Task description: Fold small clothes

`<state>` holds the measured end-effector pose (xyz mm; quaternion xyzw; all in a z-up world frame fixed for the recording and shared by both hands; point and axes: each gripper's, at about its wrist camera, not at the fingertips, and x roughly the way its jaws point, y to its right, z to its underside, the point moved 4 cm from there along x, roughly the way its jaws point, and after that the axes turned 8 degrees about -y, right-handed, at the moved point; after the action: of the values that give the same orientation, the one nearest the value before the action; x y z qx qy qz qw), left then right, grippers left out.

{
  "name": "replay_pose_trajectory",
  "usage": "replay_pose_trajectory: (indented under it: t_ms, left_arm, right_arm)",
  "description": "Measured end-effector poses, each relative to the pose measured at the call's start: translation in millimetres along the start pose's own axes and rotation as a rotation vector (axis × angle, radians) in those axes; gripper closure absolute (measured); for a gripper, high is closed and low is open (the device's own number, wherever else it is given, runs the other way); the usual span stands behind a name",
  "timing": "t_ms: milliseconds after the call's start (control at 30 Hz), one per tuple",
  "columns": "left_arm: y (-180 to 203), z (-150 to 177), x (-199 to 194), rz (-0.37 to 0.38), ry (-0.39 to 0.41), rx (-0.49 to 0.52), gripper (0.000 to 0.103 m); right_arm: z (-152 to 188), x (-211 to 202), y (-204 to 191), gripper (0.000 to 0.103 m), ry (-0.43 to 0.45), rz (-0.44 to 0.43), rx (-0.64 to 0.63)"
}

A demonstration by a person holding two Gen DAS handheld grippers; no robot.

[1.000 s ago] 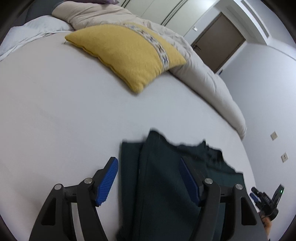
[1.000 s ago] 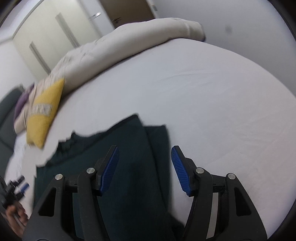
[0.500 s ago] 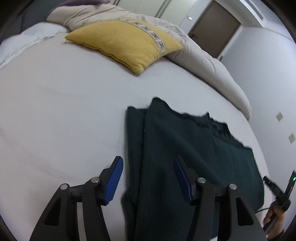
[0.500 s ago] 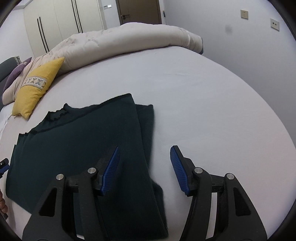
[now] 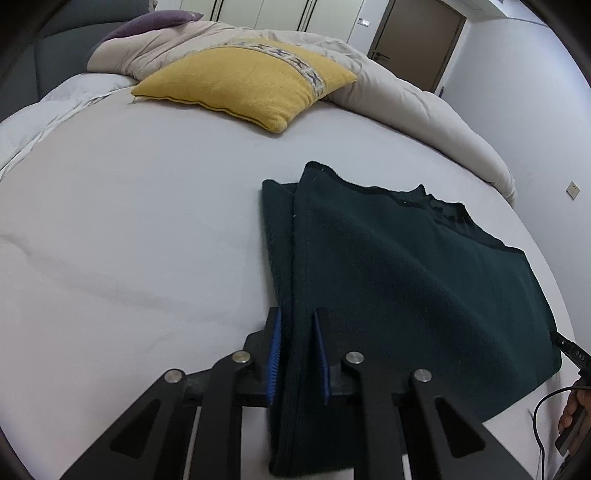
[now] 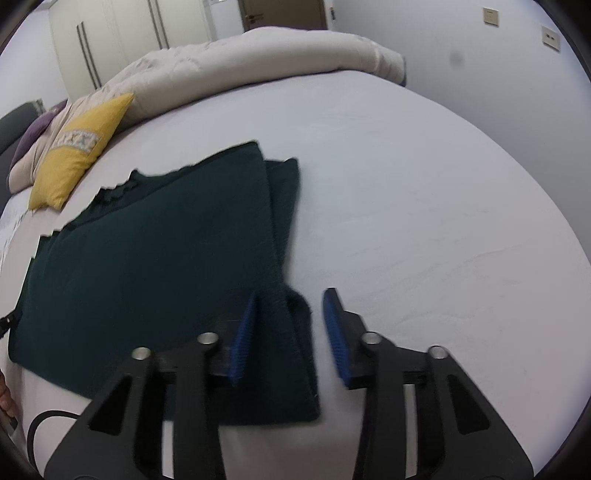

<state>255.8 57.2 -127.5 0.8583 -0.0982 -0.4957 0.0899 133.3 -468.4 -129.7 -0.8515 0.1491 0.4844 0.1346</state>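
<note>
Dark green garment point(image 5: 399, 273) lies flat on the bed point(image 5: 129, 229), near the front edge, with both side parts already folded inward so that it makes one wide band. Its long axis runs from one gripper to the other, across the bed, and its neckline points away toward the far side, where the duvet point(image 5: 406, 99) is rolled up.

Each gripper stands at one short end of this band. The left gripper point(image 5: 297, 354) is at the left folded edge, and its blue pads are brought close together with the thick edge of the cloth between them; I judge that it holds the cloth, pressed from both sides. The right gripper point(image 6: 291, 336) is at the right folded edge point(image 6: 284, 229). Its jaws are only about half closed: the left pad is at the cloth, but the right pad stands apart from it, over the bare sheet, so this side is not yet gripped.

Because the near corners lie directly in front of each gripper, I think the coming move is to lift both ends together and bring the near edge over toward the neckline. For this the right side must first close.

By count: one bed, one duvet, one garment, one yellow pillow point(image 5: 247, 81), one purple pillow point(image 5: 155, 20) at the headboard, and two grippers.
</note>
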Motion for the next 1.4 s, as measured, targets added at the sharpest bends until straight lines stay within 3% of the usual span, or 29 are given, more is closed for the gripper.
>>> replay_pose_trajectory:
  t_ms: [267, 433, 500, 533, 1400]
  left_arm:
    - [-5, 18, -4, -0.001, -0.003, -0.007, 0.078]
    - [-3, 20, -7, 0.002, 0.003, 0.014, 0.094]
    - [-2, 22, -9, -0.004, 0.008, 0.021, 0.096]
    - [-2, 23, -10, -0.003, 0.011, 0.019, 0.096]
    - [-12, 33, -3, 0.001, -0.010, 0.005, 0.096]
  right_arm:
    - [8, -6, 2, 0.073, -0.014, -0.009, 0.025]
    - [11, -13, 4, 0.075, -0.010, -0.025, 0.034]
    - [12, -11, 4, 0.092, -0.022, -0.025, 0.024]
    - [13, -10, 4, 0.096, -0.026, -0.025, 0.021]
    - [33, -5, 25, 0.099, -0.057, -0.127, 0.166]
